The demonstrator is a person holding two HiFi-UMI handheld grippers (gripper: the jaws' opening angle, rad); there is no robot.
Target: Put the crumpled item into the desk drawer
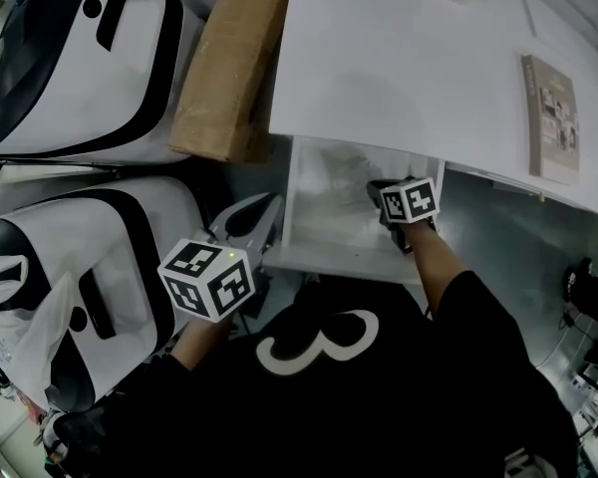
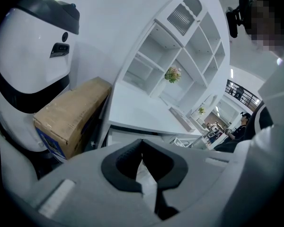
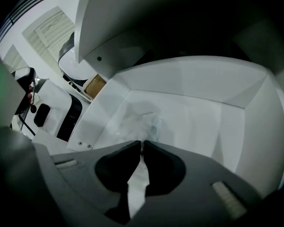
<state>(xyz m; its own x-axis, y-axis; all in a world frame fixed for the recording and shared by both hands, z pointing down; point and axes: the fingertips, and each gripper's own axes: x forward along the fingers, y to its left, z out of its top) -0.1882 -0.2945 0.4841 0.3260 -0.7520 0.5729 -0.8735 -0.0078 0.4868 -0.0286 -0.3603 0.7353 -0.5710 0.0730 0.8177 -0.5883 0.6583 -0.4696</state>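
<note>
Risk check. Drawer (image 1: pixel 329 257) stands pulled out under the white desk (image 1: pixel 409 68). Crumpled item (image 3: pixel 142 119), a thin translucent wad, lies on the drawer floor, just ahead of the right gripper (image 3: pixel 142 143), whose jaws stand only a slit apart with no fold visibly clamped. Left gripper (image 2: pixel 142 142) hangs near the drawer front, jaws together, empty.

Likely failure modes:
- film clings to a pad and rides back out when the right gripper lifts;
- wad springs up and snags under the desk edge as the drawer closes;
- left gripper pushes the drawer in while the right is inside.
</note>
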